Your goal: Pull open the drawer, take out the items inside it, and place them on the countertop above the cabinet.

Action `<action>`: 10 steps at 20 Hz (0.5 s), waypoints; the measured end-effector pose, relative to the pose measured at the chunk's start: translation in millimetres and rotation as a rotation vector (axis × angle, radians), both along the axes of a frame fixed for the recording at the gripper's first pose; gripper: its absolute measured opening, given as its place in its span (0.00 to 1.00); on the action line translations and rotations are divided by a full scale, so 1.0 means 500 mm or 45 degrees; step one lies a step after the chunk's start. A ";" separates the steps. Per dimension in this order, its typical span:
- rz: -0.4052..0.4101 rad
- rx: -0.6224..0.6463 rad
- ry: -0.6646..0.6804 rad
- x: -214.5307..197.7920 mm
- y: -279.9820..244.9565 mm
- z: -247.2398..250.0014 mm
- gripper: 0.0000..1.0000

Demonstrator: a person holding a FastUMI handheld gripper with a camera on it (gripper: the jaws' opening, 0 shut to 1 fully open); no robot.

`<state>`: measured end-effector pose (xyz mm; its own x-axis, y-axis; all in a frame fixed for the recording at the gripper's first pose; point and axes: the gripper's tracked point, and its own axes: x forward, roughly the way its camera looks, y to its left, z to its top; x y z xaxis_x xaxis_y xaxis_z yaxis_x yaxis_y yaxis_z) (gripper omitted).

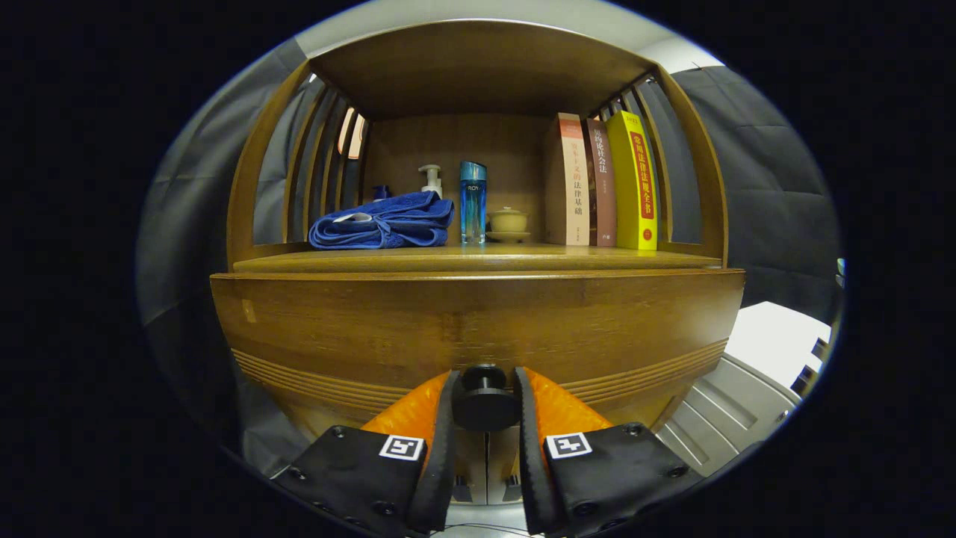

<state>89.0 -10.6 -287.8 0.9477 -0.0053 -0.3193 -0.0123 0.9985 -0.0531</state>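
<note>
Gripper (484, 400) seemingly clamps drawer knob (485, 402).

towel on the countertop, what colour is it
Blue. The folded towel lies left of the bottles, seen in the gripper view; the gripper is shut on the drawer knob.

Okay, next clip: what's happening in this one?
A person-held tool has its two fingers on either side of the round drawer knob and appears to press on it. The wooden drawer front looks closed or barely moved, so nothing has come out yet. On the countertop above sit a folded blue towel, a pump bottle, a blue bottle, a small lidded cup and three upright books.
</note>
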 end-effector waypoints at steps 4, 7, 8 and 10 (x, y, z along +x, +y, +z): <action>-0.019 0.007 0.004 -0.050 -0.003 0.020 0.46; -0.022 0.023 0.005 -0.088 -0.004 0.033 0.46; -0.018 0.025 0.007 -0.097 -0.003 0.036 0.46; -0.013 0.023 0.011 -0.117 -0.005 0.043 0.46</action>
